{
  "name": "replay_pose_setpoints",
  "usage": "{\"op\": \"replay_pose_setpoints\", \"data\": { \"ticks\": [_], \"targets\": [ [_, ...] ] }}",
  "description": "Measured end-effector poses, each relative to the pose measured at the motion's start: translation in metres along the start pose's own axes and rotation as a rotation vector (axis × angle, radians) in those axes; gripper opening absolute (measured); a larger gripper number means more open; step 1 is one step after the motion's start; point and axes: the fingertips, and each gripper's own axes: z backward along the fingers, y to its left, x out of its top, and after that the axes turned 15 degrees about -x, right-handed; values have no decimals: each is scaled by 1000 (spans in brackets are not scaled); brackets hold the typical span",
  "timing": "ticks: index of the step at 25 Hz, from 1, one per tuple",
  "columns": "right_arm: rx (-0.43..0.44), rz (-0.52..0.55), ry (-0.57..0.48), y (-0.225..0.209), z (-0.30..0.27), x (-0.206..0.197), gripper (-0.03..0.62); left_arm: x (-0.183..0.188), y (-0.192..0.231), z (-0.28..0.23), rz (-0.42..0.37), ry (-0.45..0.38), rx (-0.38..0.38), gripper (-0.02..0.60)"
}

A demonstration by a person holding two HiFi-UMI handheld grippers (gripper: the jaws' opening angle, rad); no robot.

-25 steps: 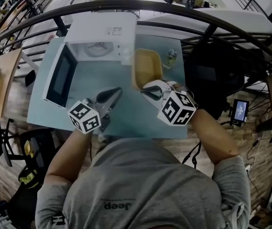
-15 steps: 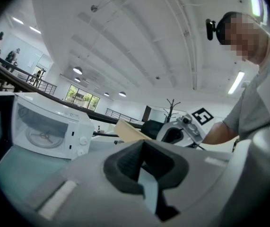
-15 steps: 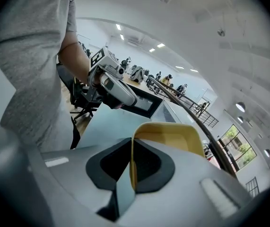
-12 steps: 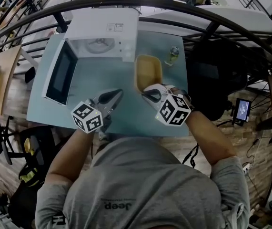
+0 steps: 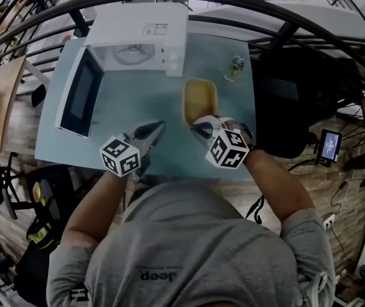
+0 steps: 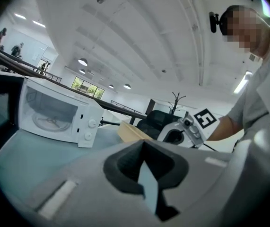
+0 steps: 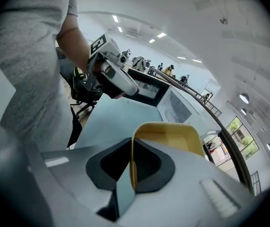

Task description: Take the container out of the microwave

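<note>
- The container (image 5: 199, 100) is already out of the microwave (image 5: 140, 40). It lies over the tabletop (image 5: 169, 155), just right of the oven's near right corner.
- Its long axis runs near to far, straight away from the right tool (image 5: 200, 128), which has it by the near short end.
- In the right gripper view the jaws are closed down on the container's thin yellow wall, one pad inside the rim and one outside. The tub's open mouth stretches away beyond them.
- I cannot tell from any view whether the base touches the tabletop or hangs just above it.
- The left tool (image 5: 151, 130) is near and to the left of the container, well apart from it. Its jaws are pressed together with nothing between them, and it points toward the far right.
- The microwave door (image 5: 80, 101) stands swung out to the left. The cavity shows only its turntable.
- My judgement is that the coming move is a set-down and release by the right hand alone. The tool would then back off toward the near edge, along the container's long axis.
- A small bottle (image 5: 234, 69) stands to the far right, clear of that line.
</note>
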Motion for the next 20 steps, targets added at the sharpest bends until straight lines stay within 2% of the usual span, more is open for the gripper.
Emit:
{"op": "replay_pose_setpoints", "data": {
  "ticks": [20],
  "targets": [
    [47,-15,107,29,-73,-41,17,-58,48,9,90,90,11,28]
  ]
}}
